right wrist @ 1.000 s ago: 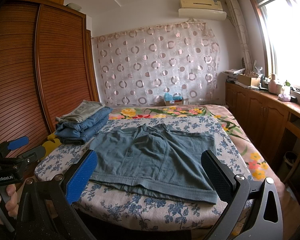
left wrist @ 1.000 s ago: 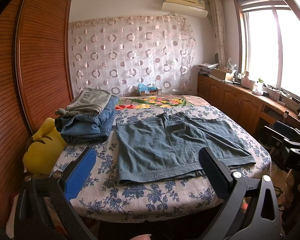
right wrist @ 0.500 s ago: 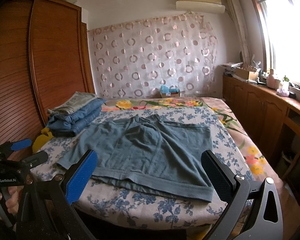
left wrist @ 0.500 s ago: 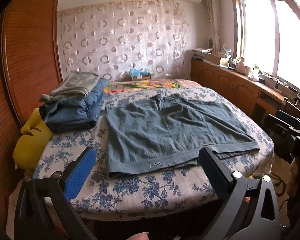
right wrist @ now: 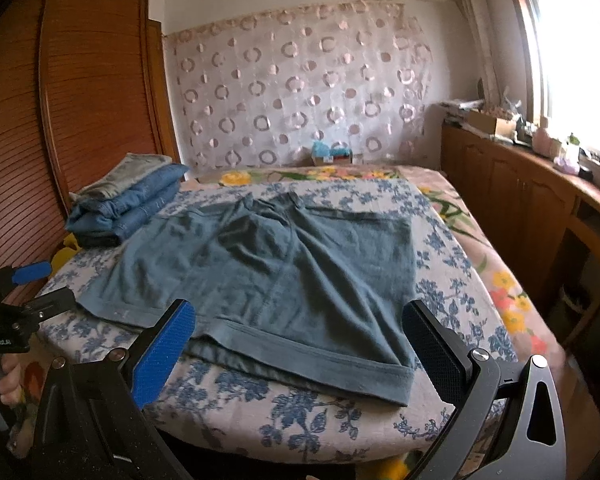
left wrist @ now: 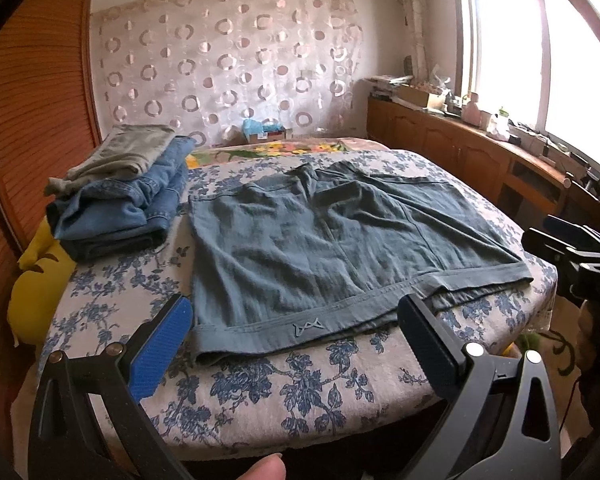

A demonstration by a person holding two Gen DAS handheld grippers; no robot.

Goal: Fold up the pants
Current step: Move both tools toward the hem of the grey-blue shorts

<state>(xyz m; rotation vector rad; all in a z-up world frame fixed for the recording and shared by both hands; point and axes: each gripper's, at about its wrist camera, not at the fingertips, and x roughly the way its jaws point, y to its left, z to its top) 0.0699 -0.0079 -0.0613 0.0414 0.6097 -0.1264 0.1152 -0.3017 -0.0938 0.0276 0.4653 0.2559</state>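
Observation:
Grey-blue pants lie spread flat on the floral bed cover, hem edge toward me, waistband at the far side. They show the same way in the right wrist view, pants. My left gripper hovers open just before the hem's left half, nothing between its blue pads. My right gripper is open over the hem's right half, also empty. The right gripper shows at the left wrist view's right edge; the left gripper, held by a hand, shows at the right wrist view's left edge.
A stack of folded jeans with a grey garment on top sits at the bed's left. A yellow plush toy lies beside it against the wooden wardrobe. A wooden cabinet with clutter runs under the window on the right.
Both grippers have moved closer to the bed and lower, toward the pants' near hem. The pants lie unchanged. Both stay open.

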